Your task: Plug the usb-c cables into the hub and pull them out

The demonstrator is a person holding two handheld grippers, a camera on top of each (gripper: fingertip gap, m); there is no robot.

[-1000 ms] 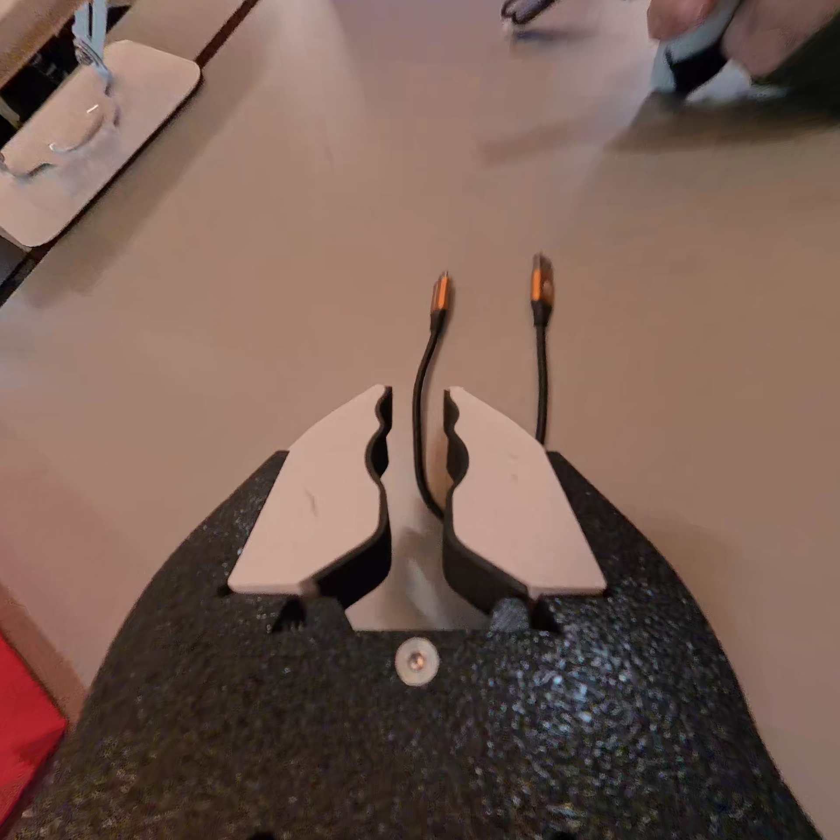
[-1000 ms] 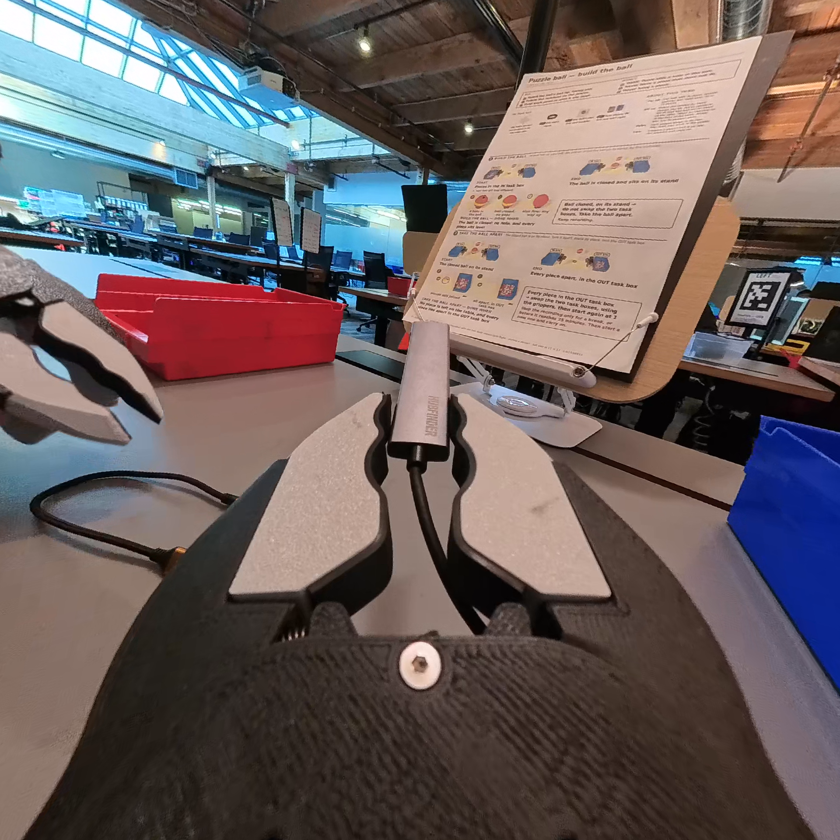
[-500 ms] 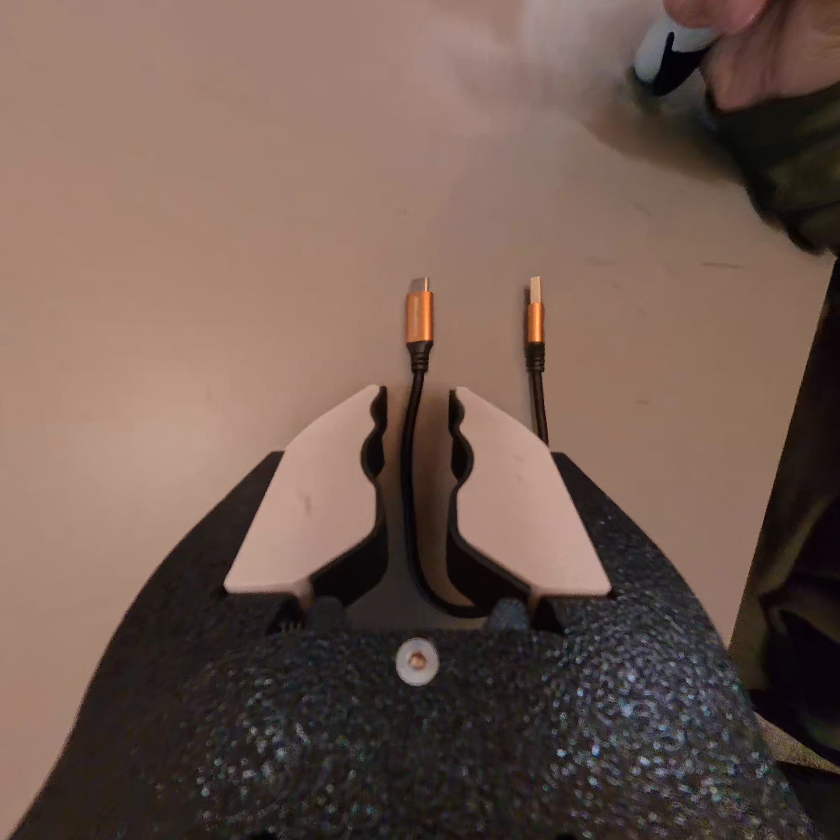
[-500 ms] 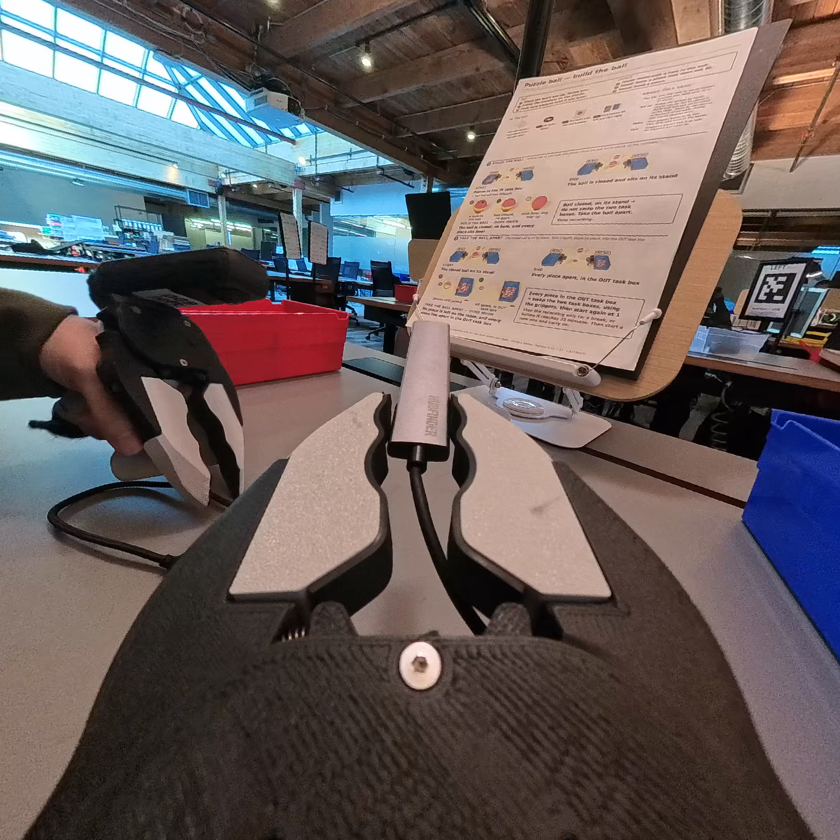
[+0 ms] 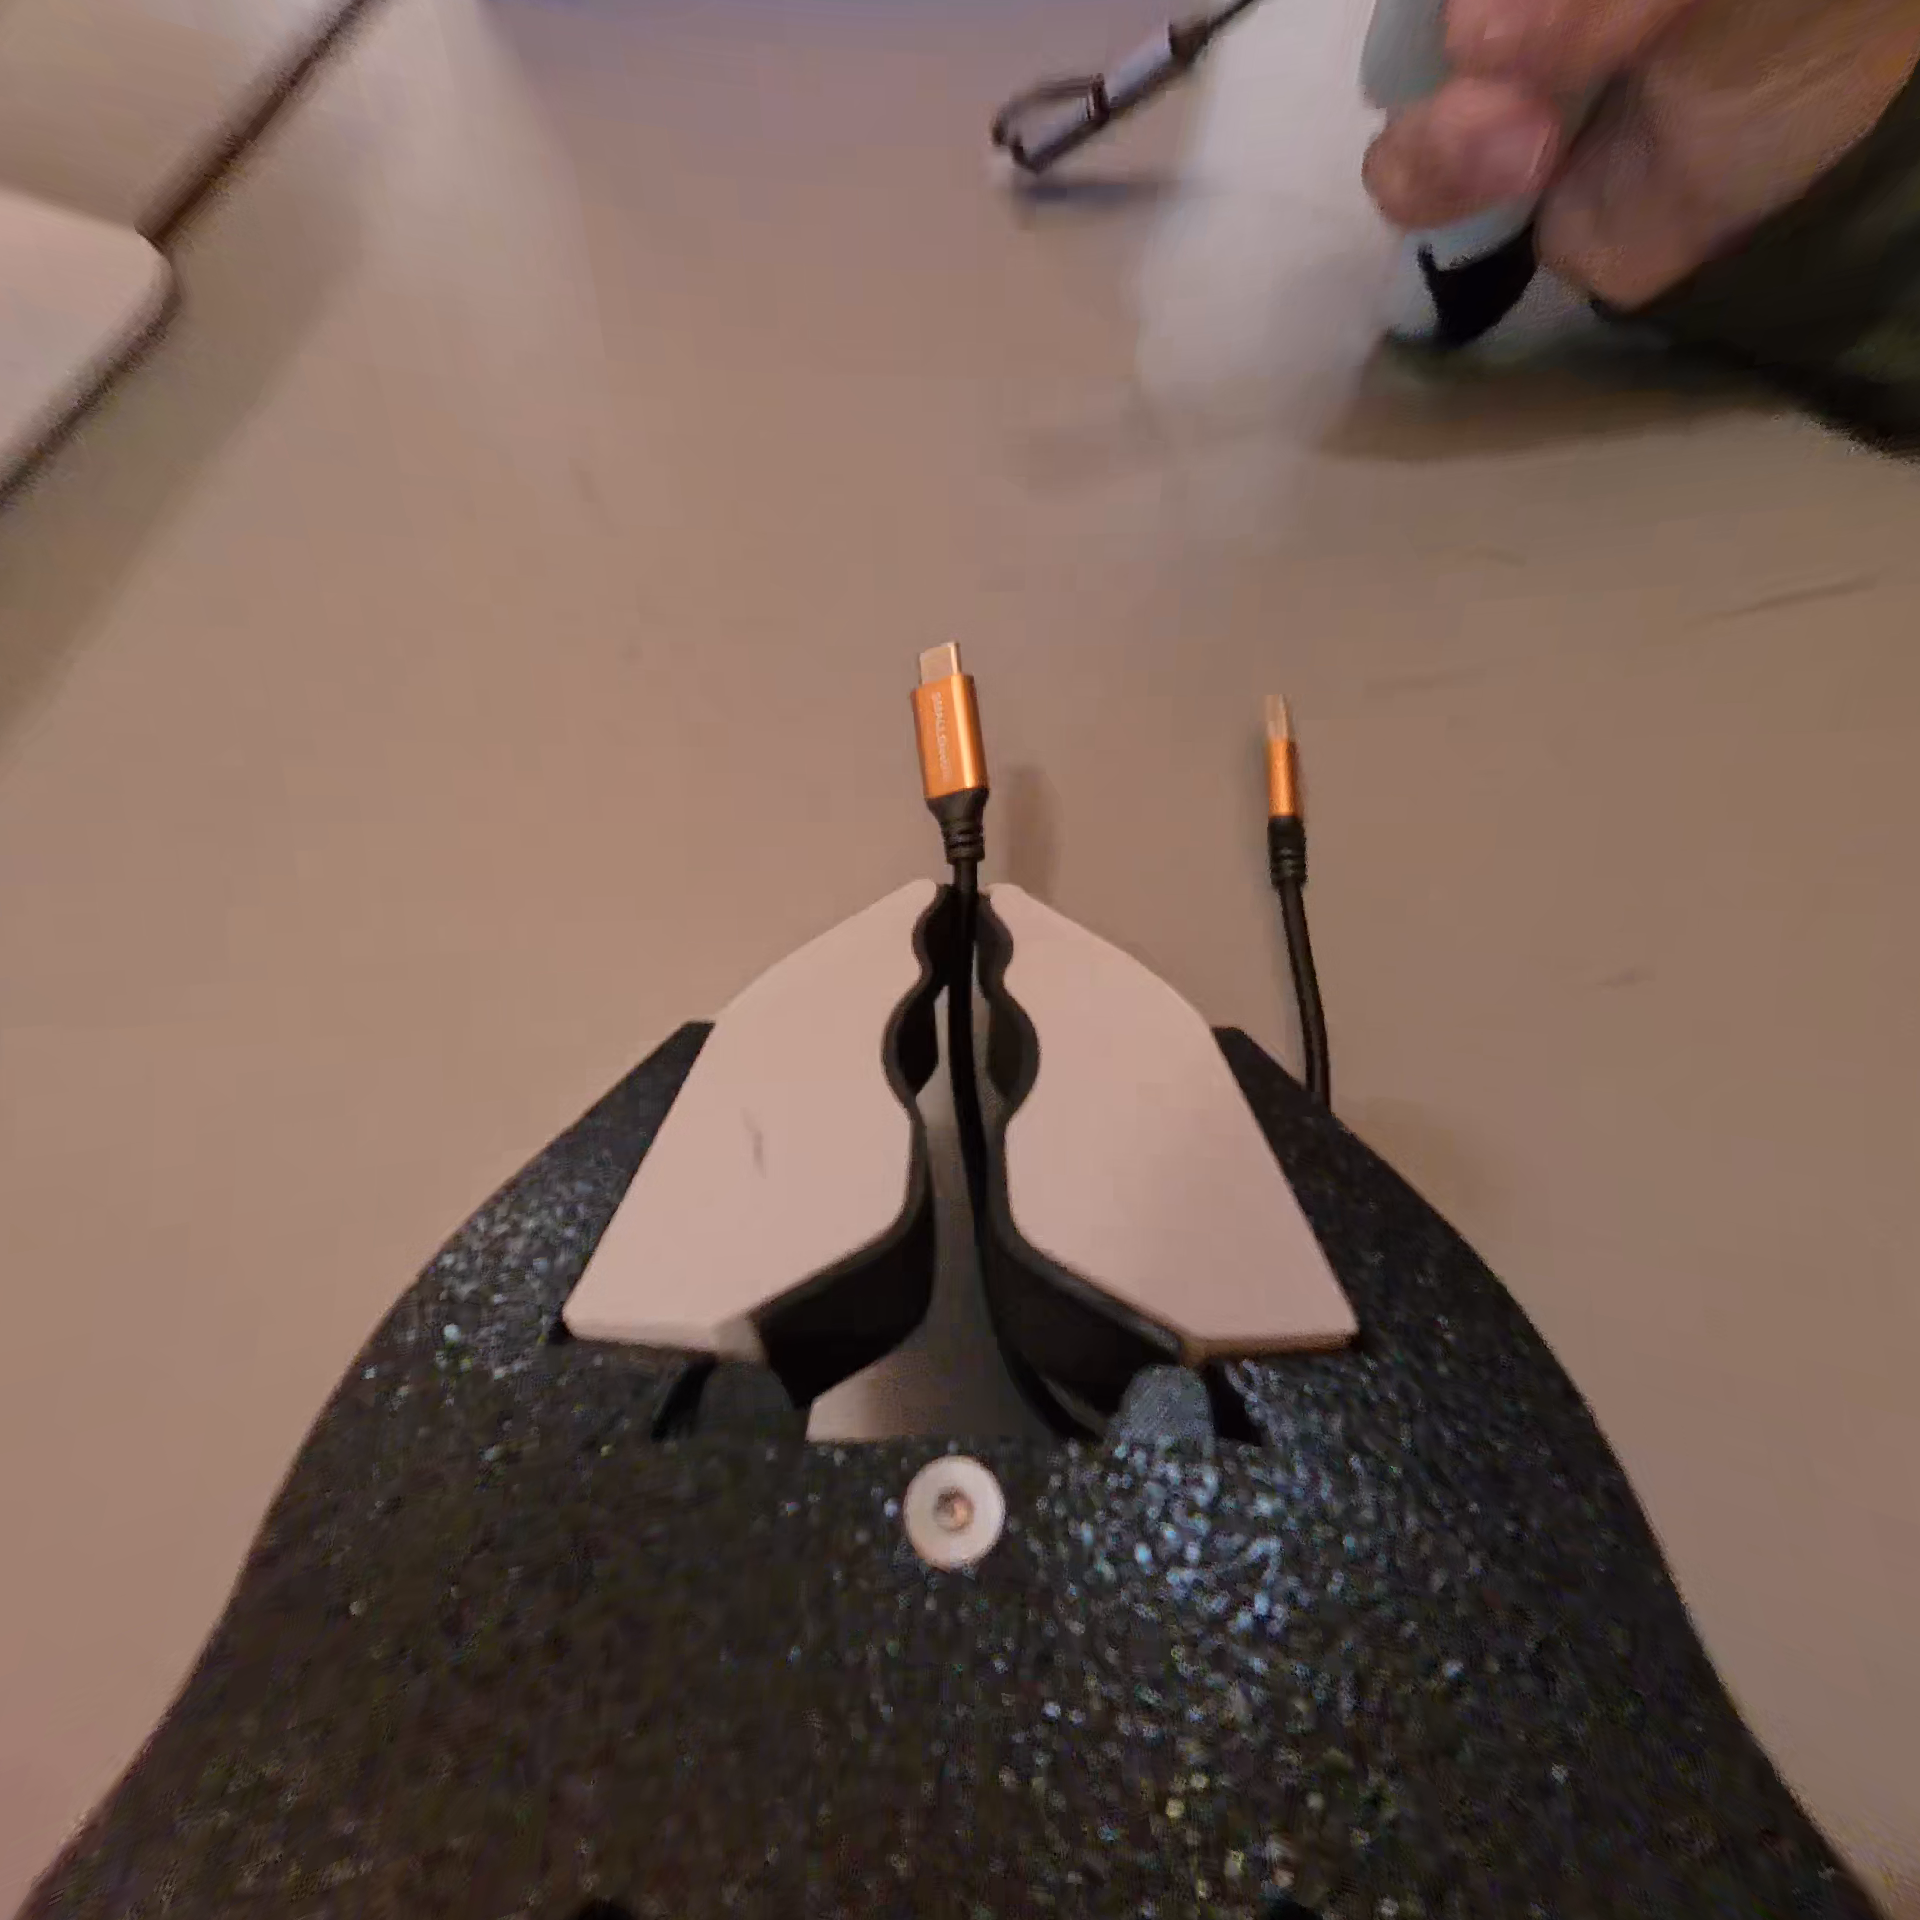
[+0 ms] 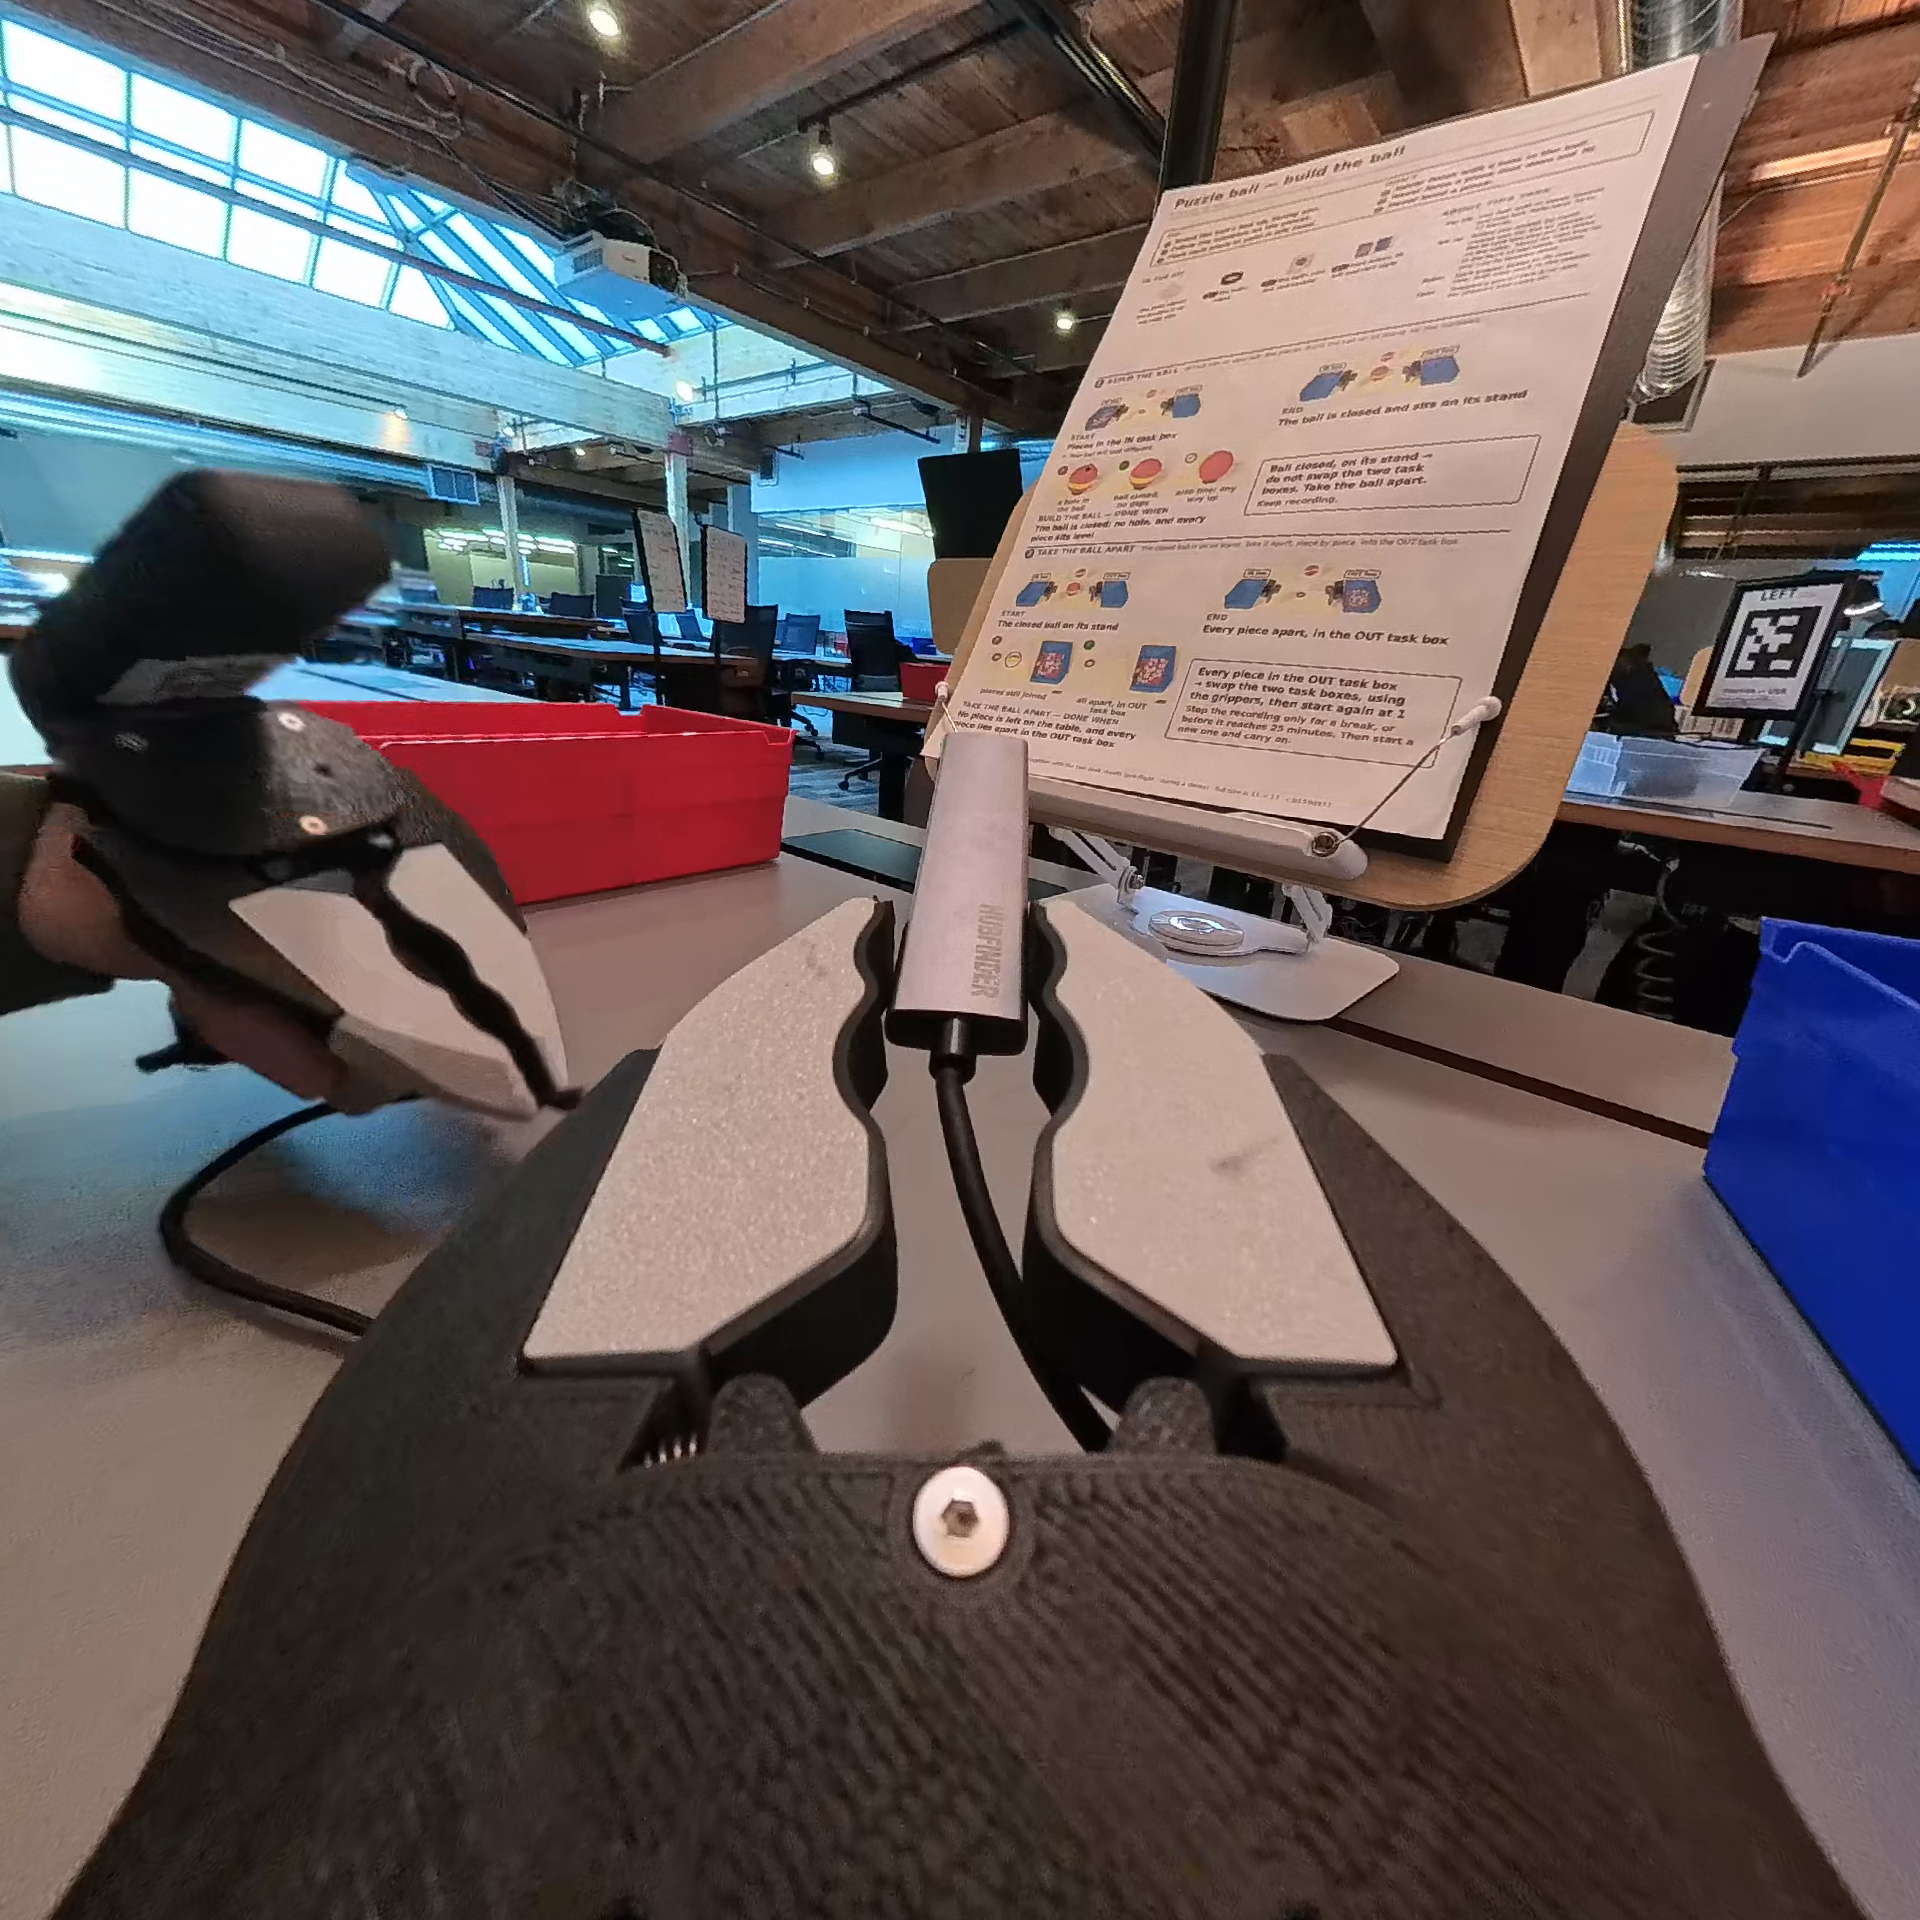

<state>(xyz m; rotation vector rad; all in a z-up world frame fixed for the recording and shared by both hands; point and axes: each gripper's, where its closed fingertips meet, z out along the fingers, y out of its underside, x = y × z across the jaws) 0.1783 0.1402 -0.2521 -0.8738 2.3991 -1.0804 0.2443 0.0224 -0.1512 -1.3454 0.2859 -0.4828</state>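
Observation:
In the left wrist view my left gripper (image 5: 961,891) is shut on the black cable just behind an orange usb-c plug (image 5: 947,736), which sticks out past the fingertips. A second orange plug (image 5: 1281,767) on its black cable lies on the table to the right. In the right wrist view my right gripper (image 6: 961,914) is shut on the grey hub (image 6: 964,899), which points up and away, its own black cable running back between the fingers. The left gripper (image 6: 520,1060) also shows there at the left, shut, low over the table.
A document stand (image 6: 1247,935) with a printed sheet stands behind the hub. A red bin (image 6: 592,790) is at the back left, a blue bin (image 6: 1829,1143) at the right. A cable loop (image 6: 208,1236) lies on the table. A hand (image 5: 1621,135) and a blurred connector (image 5: 1070,109) show far off.
My left gripper has closed on the cable behind the orange plug and tilted up from looking straight down. The right gripper holds the hub still.

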